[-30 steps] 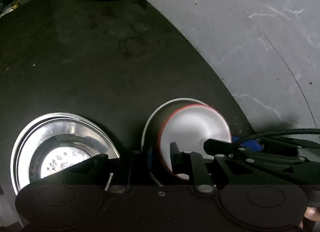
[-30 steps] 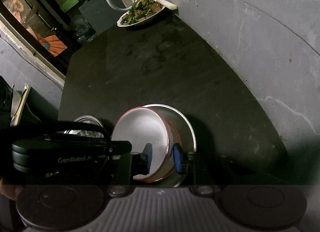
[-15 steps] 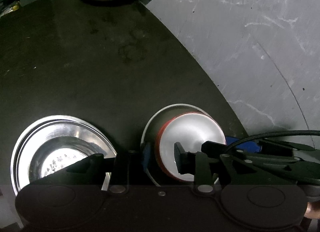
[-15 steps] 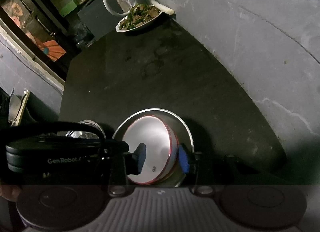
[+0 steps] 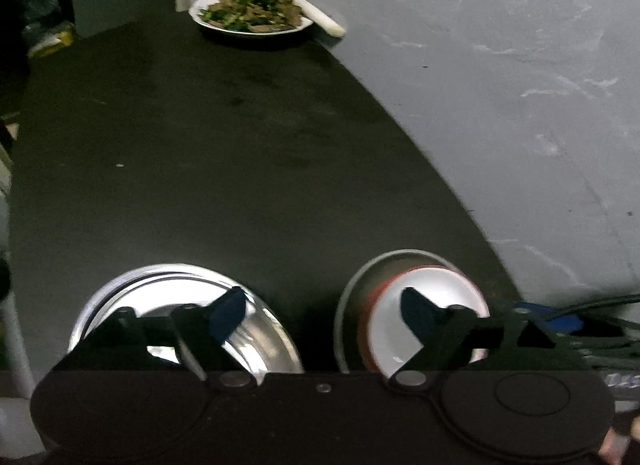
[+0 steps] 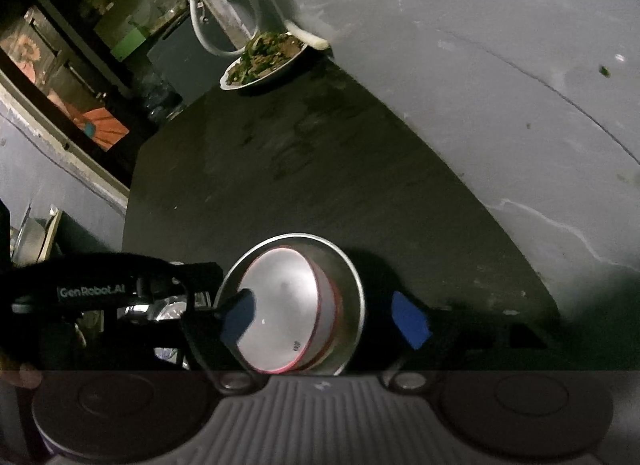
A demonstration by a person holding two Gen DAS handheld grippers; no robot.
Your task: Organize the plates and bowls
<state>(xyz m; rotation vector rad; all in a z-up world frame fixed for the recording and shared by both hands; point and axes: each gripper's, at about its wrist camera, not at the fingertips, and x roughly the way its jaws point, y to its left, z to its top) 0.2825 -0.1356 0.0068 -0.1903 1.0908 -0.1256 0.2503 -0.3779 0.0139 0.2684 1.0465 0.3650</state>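
A dark worktop (image 5: 224, 169) runs against a grey, cracked wall, with a plate of cooked greens (image 5: 252, 13) at its far end, at the top centre of the left wrist view.

The red-rimmed bowl (image 6: 286, 305) now sits nested inside a larger metal bowl (image 6: 354, 289), low and centre in the right wrist view. The jaws of both tools are opening. The right hand-held gripper (image 6: 324, 315) has its blue pads spread to either side of the nested pair, touching neither as far as I can see. The left hand-held gripper (image 5: 320, 311) is likewise spread: one finger lies over the stack of steel bowls (image 5: 132, 285) at lower left, the other over the red-rimmed bowl's pale inside, with nothing clamped.

A second ago both tools pinched the red-rimmed bowl's rim, one from each side, and it sat tilted, higher in the larger bowl. Half a second ago it had dropped lower while the pads were still close to the rim. Now the grip is gone and the bowl rests on its own.

So this stacking step looks done. The plate of greens remains apart at the far end.
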